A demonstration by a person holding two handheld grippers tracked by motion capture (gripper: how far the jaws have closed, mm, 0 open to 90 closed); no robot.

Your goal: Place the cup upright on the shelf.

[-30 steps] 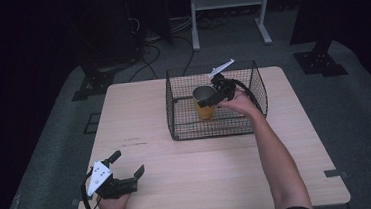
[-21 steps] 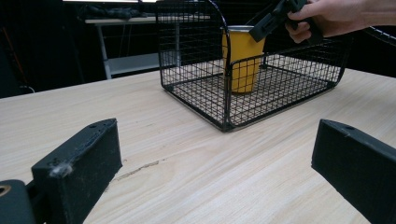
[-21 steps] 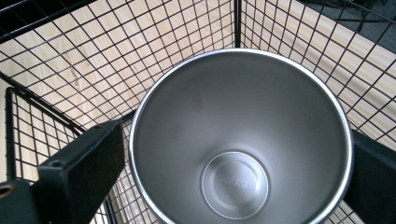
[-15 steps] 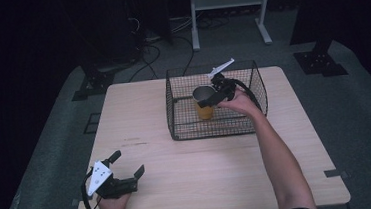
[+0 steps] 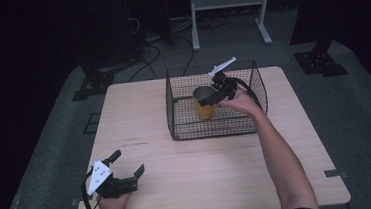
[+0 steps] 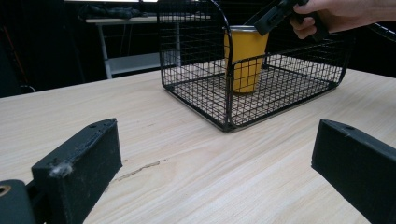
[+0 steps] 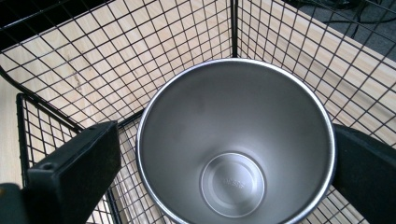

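Yellow steel cup (image 5: 203,103) upright in wire basket (image 5: 255,121), table's 12 o'clock. Right gripper (image 5: 212,96) straddles its rim, jaws spread (contact unclear). Left gripper (image 5: 125,164) spread wide, 7 o'clock.

No lettering, label, brand, number or sign could be read anywhere in the pictures. The one trace of writing was a short embossed mark on the round inner bottom of the steel cup (image 7: 233,184) in the right gripper view, and it was too faint and small to make out. The cup's yellow outer wall, seen in the left gripper view, carried no print.
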